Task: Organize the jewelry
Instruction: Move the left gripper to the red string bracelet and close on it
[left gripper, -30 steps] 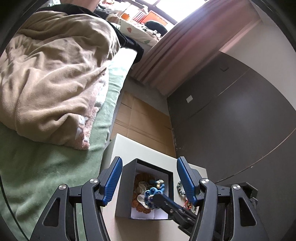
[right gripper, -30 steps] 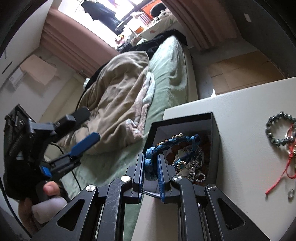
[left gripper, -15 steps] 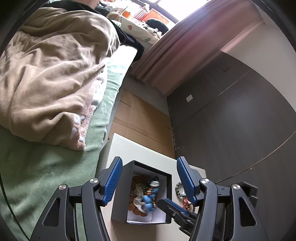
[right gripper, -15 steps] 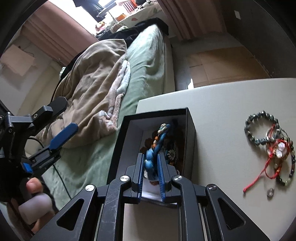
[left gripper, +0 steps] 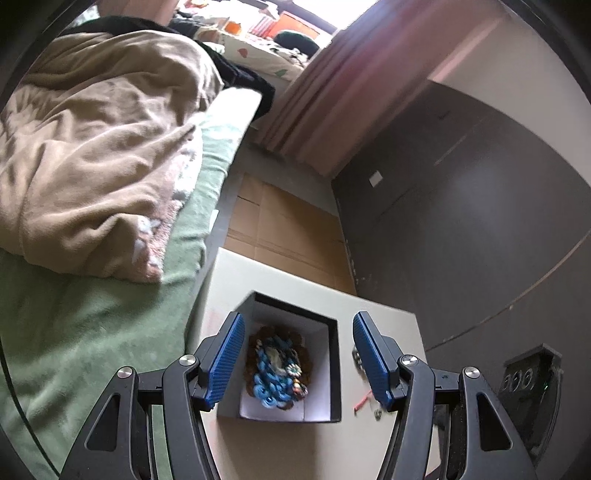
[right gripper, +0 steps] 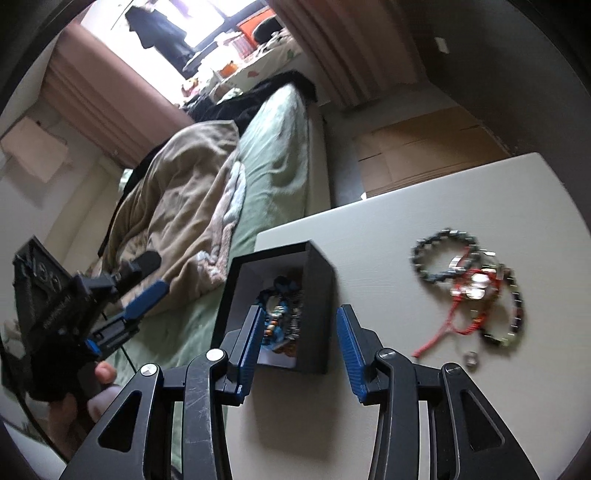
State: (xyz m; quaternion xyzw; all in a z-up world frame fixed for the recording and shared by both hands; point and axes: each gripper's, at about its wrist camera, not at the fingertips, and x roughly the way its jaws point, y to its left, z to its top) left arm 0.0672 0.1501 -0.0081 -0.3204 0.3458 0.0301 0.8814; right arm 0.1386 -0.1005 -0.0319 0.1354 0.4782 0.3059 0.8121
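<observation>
Inside the black box [left gripper: 334, 369] lies the blue bracelet [left gripper: 273, 384] — both grippers' jaws spread wide, holding nothing.

Bedroom setting. A bed with a pale green fitted sheet [left gripper: 88, 332] carries a crumpled beige fleece blanket [left gripper: 92, 147] and dark clothing at its far end [right gripper: 273, 92]. Flattened brown cardboard sheets [left gripper: 284, 229] cover the floor between the bed and a dark grey panelled wall [left gripper: 461, 221]. Dusty-pink pleated curtains [left gripper: 332, 92] frame a bright window [right gripper: 207, 22] admitting daylight. A white rectangular tabletop [right gripper: 424, 199] stands beside the bed in the foreground.
</observation>
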